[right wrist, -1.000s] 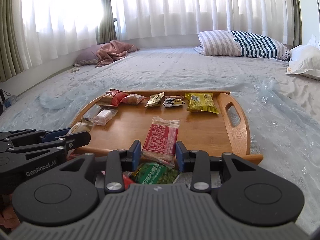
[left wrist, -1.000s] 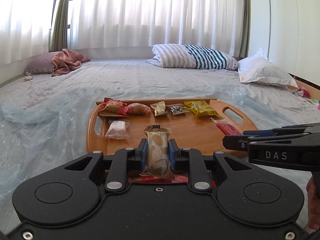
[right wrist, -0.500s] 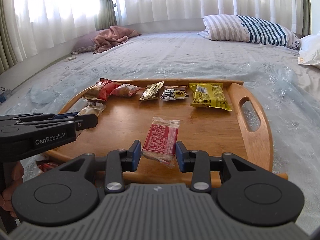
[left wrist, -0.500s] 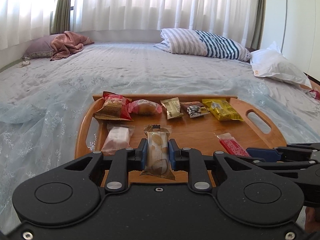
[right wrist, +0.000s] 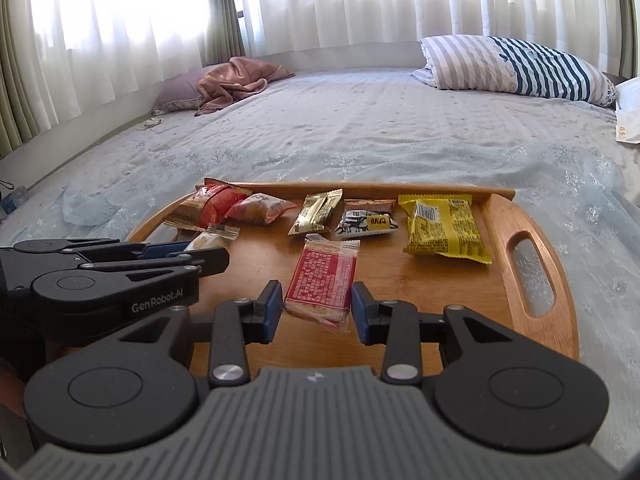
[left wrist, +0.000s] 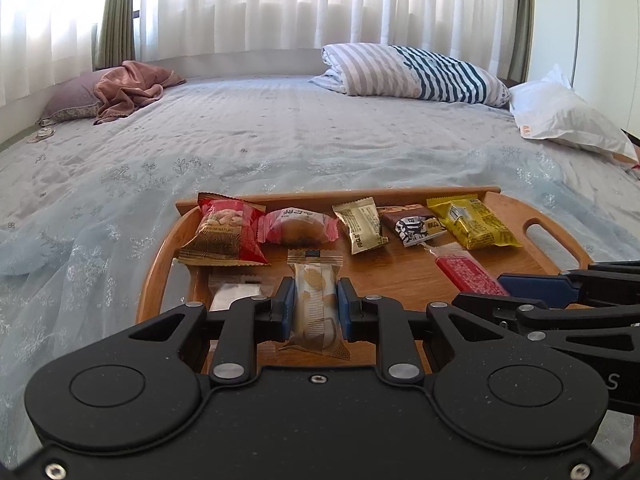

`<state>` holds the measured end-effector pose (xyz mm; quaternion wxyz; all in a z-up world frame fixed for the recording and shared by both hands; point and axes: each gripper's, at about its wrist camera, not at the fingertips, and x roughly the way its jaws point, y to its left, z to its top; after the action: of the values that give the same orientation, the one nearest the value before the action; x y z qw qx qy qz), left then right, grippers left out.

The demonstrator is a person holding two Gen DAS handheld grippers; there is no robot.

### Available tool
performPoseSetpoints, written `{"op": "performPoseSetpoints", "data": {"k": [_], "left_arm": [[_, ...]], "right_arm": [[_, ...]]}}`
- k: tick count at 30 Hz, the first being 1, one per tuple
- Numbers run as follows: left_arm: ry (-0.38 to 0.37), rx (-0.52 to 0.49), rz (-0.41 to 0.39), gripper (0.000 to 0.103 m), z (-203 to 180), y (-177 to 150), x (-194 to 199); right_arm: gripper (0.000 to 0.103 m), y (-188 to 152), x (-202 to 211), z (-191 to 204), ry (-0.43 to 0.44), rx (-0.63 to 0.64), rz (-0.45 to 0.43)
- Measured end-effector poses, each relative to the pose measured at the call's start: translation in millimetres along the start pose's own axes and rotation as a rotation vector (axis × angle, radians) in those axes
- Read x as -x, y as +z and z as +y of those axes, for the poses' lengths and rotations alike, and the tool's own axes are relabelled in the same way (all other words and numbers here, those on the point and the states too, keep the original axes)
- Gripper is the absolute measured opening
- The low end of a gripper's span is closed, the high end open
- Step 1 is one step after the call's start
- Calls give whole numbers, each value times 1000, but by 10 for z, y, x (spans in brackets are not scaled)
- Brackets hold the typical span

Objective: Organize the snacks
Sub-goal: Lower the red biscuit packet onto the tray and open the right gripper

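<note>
The left gripper (left wrist: 313, 307) clamps a beige, crinkly wafer packet (left wrist: 314, 306) over the wooden tray (right wrist: 560, 300). The right gripper (right wrist: 316, 308), released, flanks a red clear-edged packet (right wrist: 322, 282) lying there. Left casing reads "GenRobot.AI". Farther back lies a yellow foil bag (right wrist: 442, 226).

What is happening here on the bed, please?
A person is sorting snacks onto a wooden tray with two handheld grippers. The left gripper is shut on a beige wafer packet. The right gripper has its jaws beside a red cracker packet, apparently released. Five snacks line the far edge.
</note>
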<state>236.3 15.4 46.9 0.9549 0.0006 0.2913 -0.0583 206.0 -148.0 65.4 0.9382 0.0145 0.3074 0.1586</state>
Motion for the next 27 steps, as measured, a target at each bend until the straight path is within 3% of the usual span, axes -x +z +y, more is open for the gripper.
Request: {"op": "performPoseSetpoints", "data": {"k": [17,27], "left_arm": [[31,11,60,21,38,60,-352],[14,79,74,21,160,104,-397]], "right_arm": [[42,75,-94,-90,5,-13,-10],[43,74,-83,-85,9,-26,-13]]}}
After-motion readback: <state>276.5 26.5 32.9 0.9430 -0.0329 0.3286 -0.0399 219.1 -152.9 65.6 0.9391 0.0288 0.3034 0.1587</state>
